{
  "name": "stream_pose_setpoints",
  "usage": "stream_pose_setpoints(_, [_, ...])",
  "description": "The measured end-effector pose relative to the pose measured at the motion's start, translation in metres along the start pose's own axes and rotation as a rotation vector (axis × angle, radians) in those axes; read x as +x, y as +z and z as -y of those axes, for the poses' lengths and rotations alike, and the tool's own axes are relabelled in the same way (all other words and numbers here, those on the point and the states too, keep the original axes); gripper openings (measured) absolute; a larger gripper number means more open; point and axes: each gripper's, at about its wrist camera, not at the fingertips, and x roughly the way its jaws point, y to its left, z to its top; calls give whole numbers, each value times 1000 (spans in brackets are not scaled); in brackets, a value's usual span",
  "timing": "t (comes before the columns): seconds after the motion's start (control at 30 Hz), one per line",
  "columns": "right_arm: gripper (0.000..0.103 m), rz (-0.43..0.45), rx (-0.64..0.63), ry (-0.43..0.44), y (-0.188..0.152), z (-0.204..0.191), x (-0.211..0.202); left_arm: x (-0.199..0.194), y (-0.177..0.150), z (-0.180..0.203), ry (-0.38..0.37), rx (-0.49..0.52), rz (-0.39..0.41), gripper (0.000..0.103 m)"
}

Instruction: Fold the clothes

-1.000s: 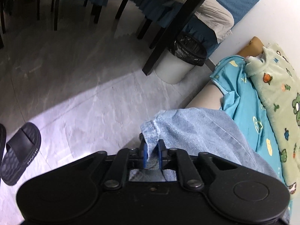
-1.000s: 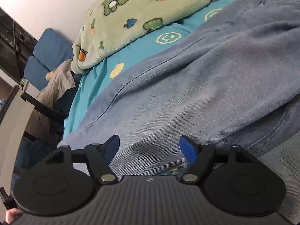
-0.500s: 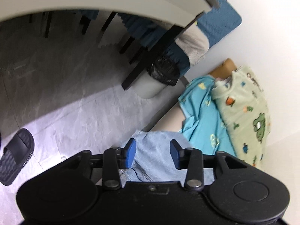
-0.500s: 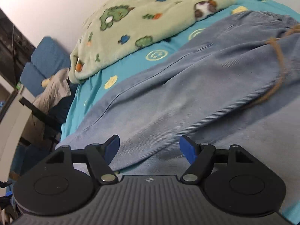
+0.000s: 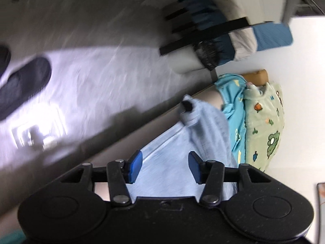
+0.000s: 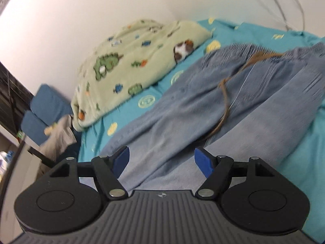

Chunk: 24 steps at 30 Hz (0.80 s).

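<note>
Both tools, left tool (image 5: 164, 167) opening, right tool (image 6: 161, 161) wide, grip nothing above spread denim trousers (image 6: 203, 109) (brown drawstring (image 6: 224, 93)).

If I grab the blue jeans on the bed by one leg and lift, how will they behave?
The jeans will probably hang limp: they lie in soft creases across the bedsheet. Likely heavy for cloth, since the denim looks thick. The brown drawstring lies loose on top and may dangle or snag. One leg end droops over the bed edge, so it could slide.
</note>
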Motion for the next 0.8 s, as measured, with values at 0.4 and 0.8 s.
stream_pose_setpoints(0.4, [75,161,92,-176,54,96,-99,48,-16,-51,-19,-127,-106,46])
stream_pose_setpoints(0.8, [75,146,329,-280,64,215,-82,66,-9,-50,-44,-164,-80,39])
